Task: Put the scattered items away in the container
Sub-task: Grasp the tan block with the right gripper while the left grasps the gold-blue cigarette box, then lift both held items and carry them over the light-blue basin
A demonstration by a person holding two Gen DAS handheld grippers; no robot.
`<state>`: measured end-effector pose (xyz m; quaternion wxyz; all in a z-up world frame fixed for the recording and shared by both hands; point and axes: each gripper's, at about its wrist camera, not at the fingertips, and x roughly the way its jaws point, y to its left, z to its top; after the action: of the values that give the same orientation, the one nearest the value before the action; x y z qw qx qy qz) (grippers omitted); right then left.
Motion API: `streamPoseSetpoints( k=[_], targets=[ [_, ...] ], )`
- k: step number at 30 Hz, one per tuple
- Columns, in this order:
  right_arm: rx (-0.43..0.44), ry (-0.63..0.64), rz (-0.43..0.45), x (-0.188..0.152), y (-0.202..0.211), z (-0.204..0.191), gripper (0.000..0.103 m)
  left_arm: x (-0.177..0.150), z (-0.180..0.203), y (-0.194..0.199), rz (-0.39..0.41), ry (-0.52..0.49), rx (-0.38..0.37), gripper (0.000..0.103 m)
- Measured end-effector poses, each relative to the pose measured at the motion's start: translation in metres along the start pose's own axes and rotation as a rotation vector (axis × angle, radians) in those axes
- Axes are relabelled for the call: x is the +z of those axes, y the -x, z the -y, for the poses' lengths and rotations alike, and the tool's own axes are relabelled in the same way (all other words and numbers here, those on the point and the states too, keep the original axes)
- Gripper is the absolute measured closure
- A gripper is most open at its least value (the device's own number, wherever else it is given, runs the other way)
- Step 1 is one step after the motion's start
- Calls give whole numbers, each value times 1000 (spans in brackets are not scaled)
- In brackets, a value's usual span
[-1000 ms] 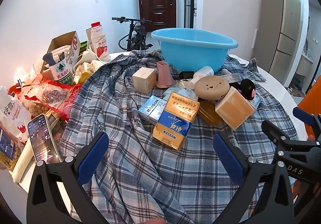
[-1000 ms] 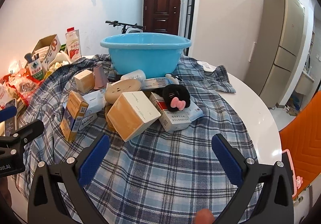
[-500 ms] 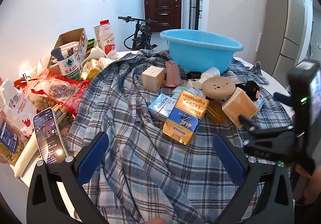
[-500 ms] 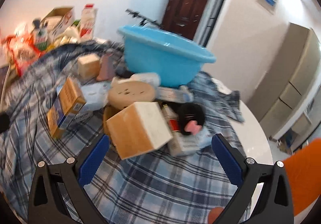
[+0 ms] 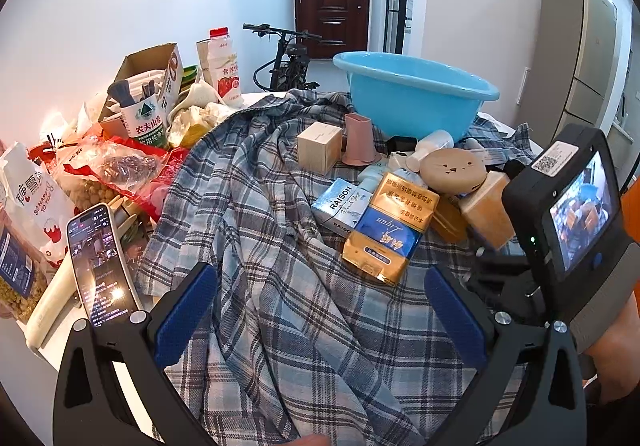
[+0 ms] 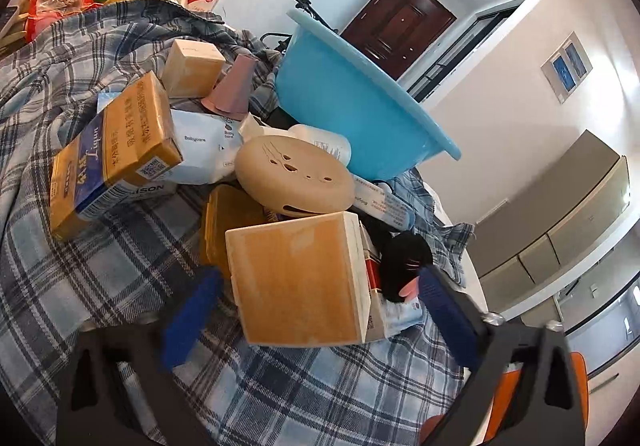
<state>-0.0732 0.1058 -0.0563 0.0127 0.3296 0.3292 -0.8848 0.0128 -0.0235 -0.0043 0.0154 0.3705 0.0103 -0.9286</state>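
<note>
Straddling an orange-faced box (image 6: pixel 298 278), the right gripper (image 6: pixel 316 310) has just been narrowing its jaws, the blue pads not yet pressing its sides. A round tan case (image 6: pixel 294 176) leans on the box, with the blue basin (image 6: pixel 352 106) behind. The left gripper (image 5: pixel 316 310) hangs open over the plaid cloth (image 5: pixel 256 230)

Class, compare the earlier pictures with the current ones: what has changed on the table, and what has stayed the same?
The right gripper has rolled and pushed in toward the orange-faced box; its jaws have just been closing, the box now between them, not visibly clamped. In the left wrist view it has entered at the right. The left gripper stays open; the blue basin and the pile are unmoved.
</note>
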Motion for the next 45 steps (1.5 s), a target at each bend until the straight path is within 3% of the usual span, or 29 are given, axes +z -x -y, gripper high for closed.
streamPoseSetpoints(
  k=[1, 7, 23, 30, 37, 38, 39, 40, 41, 45],
  targets=[
    [15, -6, -12, 0, -2, 1, 38, 0, 0, -1, -2, 0, -4, 0],
    [44, -51, 18, 1, 3, 7, 40, 1, 4, -1, 7, -9, -25, 0],
    [138, -410, 133, -29, 41, 76, 42, 8, 25, -31, 38, -111, -138, 0],
    [132, -464, 108, -48, 42, 88, 42, 15, 45, -66, 25, -231, -166, 0],
    [130, -507, 106, -60, 43, 98, 42, 13, 49, -96, -7, -253, -141, 0],
    [132, -508, 108, -61, 43, 99, 41, 12, 50, -95, 8, -252, -143, 7],
    [133, -508, 108, -61, 43, 99, 41, 12, 51, -92, 28, -250, -145, 30],
    [135, -507, 109, -61, 42, 99, 41, 12, 51, -92, 29, -251, -137, 44],
    [134, -508, 112, -62, 43, 100, 41, 12, 53, -93, 17, -258, -129, 49],
    [141, -508, 124, -60, 45, 99, 41, 11, 55, -90, 18, -265, -134, 50]
  ],
)
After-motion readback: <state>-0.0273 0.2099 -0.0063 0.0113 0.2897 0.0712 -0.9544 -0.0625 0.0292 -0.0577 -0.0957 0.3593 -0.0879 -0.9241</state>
